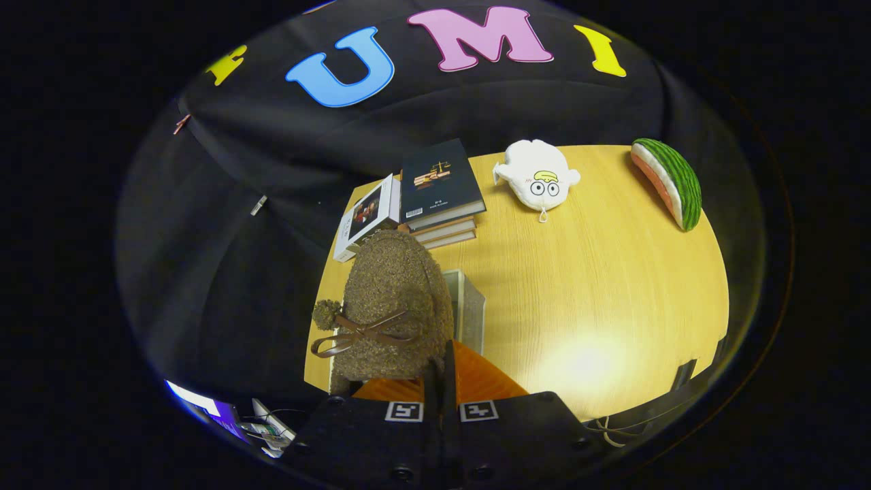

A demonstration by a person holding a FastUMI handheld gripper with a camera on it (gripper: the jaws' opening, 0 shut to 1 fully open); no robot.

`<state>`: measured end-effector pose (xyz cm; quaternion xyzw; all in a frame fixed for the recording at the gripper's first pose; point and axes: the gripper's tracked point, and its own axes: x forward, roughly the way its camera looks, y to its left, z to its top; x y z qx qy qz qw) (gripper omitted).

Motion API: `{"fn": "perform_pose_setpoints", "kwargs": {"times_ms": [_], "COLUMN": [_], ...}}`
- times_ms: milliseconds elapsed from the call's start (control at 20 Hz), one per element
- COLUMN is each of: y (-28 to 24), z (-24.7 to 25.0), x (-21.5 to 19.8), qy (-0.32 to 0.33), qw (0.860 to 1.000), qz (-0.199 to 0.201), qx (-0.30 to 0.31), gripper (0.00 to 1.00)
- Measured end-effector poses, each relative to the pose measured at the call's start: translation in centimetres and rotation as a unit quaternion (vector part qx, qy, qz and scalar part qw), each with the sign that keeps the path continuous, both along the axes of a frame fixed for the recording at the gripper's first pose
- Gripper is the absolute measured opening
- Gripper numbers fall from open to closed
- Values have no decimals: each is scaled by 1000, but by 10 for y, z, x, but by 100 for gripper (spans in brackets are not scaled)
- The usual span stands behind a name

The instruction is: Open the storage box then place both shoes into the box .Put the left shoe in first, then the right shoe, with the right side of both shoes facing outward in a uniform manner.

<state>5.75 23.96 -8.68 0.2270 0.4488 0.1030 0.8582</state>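
Note:
A brown fuzzy shoe [391, 306] with a thin bow and a pompom hangs just ahead of my fingers, lifted above the left part of the wooden table [599, 286]. My gripper [444, 367] is shut, with the fingers pinched together on the shoe's rear edge. Behind the shoe on its right, a pale wall of the storage box [471, 309] shows. The shoe hides the rest of the box, so I cannot tell what lies inside it.
A stack of books [442, 194] and a leaning book [367, 218] stand beyond the shoe at the table's back. A white plush toy [539, 178] and a watermelon-slice plush [670, 180] lie further right. Black cloth walls the booth.

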Motion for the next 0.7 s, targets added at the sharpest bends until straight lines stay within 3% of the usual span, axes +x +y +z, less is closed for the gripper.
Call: {"fn": "perform_pose_setpoints", "kwargs": {"times_ms": [300, 400, 500, 650, 700], "y": [16, 22, 28, 16, 13], "z": [-31, -39, -40, -38, -37], "x": [-3, -3, -5, 1, 2], "qy": [45, 59, 66, 52, 51], "qw": [998, 998, 998, 999, 999], "qz": [-7, -9, 0, -12, -12], "qx": [-31, -15, 4, -5, -4], "gripper": [5, 5, 21, 60, 64]}}
